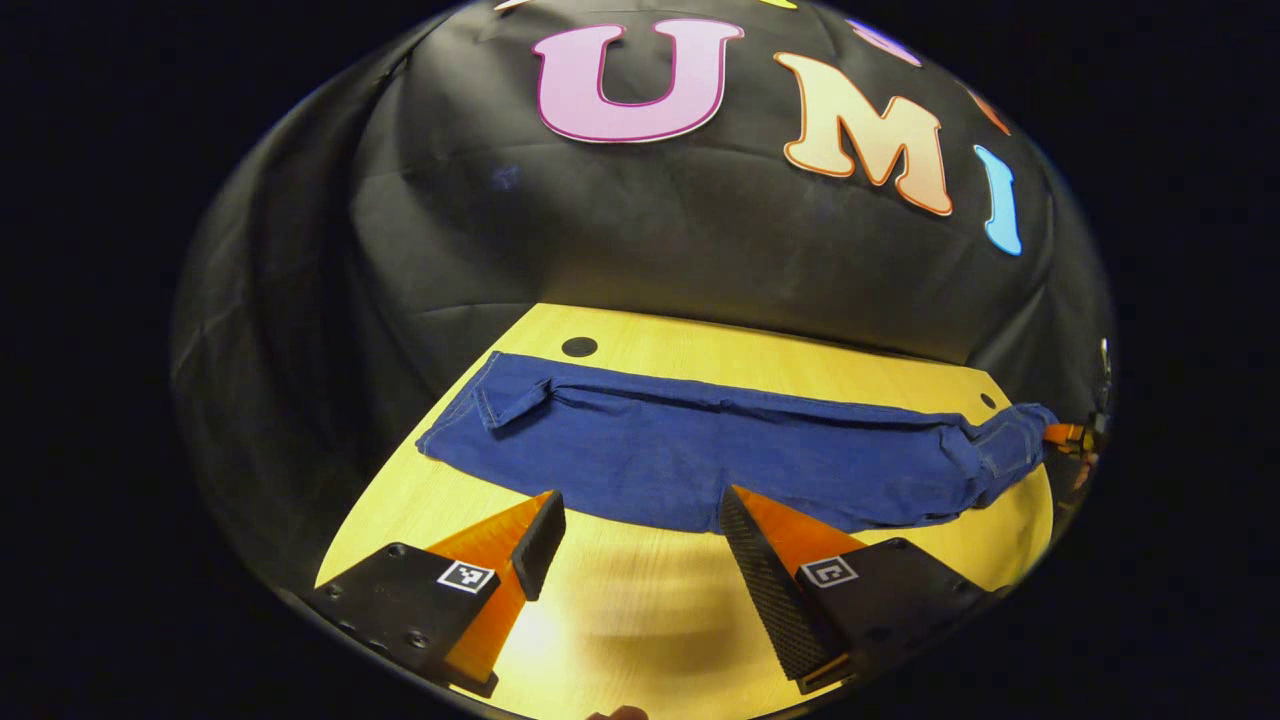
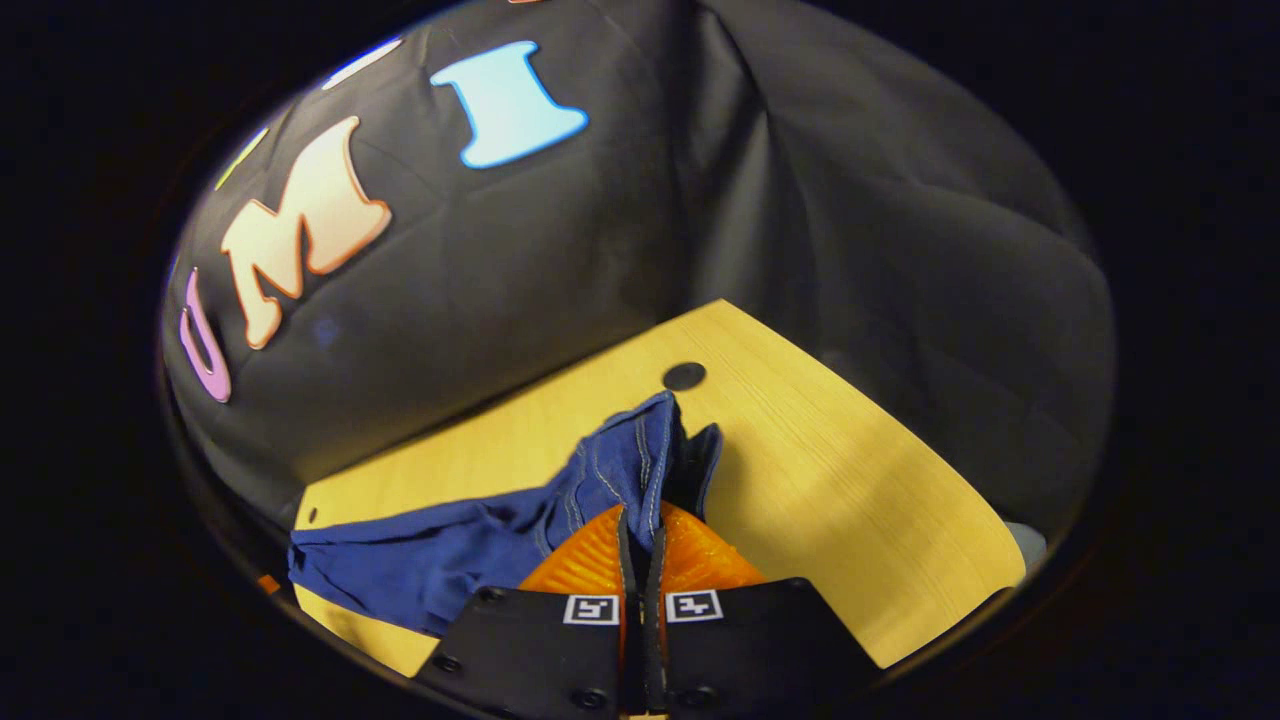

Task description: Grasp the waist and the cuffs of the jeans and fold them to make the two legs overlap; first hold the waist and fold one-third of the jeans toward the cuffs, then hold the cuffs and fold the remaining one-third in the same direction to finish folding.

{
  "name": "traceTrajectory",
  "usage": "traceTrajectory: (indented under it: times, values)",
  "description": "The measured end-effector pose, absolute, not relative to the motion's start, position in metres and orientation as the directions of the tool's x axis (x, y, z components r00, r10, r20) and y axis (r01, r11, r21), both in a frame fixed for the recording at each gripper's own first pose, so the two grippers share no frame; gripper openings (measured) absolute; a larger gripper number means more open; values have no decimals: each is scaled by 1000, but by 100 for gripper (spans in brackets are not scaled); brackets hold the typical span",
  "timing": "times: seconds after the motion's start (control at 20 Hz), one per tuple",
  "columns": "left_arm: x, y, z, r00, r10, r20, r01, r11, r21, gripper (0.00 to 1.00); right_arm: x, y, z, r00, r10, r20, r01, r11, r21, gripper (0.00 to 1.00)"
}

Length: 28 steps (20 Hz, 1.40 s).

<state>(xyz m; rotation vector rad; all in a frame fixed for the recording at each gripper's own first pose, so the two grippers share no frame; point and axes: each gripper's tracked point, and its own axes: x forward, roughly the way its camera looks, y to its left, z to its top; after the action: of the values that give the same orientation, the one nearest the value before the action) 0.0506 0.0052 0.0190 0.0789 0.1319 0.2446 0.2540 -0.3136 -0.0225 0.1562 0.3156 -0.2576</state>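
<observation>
Blue jeans [image 1: 700, 455] lie stretched left to right across the yellow table [image 1: 620, 600], the legs one over the other. My left gripper [image 1: 642, 525] hovers open just in front of their near edge, nothing between its fingers. At the far right, the other gripper [image 1: 1072, 435] holds the end of the jeans lifted off the table. In the right gripper view my right gripper [image 2: 640, 525] is shut on that stitched end of the jeans [image 2: 620, 465], which bunches up above the fingertips. The rest of the denim trails down to the left.
Black cloth walls close in the table's back and sides. Round black holes sit in the tabletop behind the jeans [image 1: 579, 347] and near the right gripper's end [image 2: 684, 376]. Bare wood [image 2: 850, 500] stretches to the right of the right gripper.
</observation>
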Motion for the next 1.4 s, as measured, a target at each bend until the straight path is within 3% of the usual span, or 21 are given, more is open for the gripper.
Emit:
traceTrajectory:
  times: [0.15, 0.4, 0.65, 0.9, 1.0, 1.25, 1.4]
  values:
    - [47, 1, 23, 972, 208, -113, -197, 976, 96, 95, 240, -277, 4, 949, -156, -275, 188, 978, 92, 3]
    - [47, 0, 19, 982, 161, -98, -154, 985, 78, 98, 227, -161, 17, 960, 155, -233, -98, 966, 237, 3]
    - [47, -2, 16, 988, 115, -104, -109, 992, 57, 98, 216, -59, -56, 874, 372, -314, -290, 916, 277, 3]
    - [46, -2, 12, 988, 97, -121, -93, 995, 34, 98, 222, 48, -113, 767, 514, -383, -371, 843, 388, 2]
    - [47, -2, 13, 989, 92, -117, -90, 996, 28, 98, 230, 80, -140, 751, 524, -401, -370, 838, 402, 3]
    - [46, -4, 13, 990, 92, -104, -91, 996, 15, 95, 250, 103, -244, 722, 418, -551, -291, 906, 306, 2]
    - [45, -2, 12, 990, 99, -101, -98, 995, 12, 95, 248, 103, -239, 722, 386, -574, -297, 923, 246, 0]
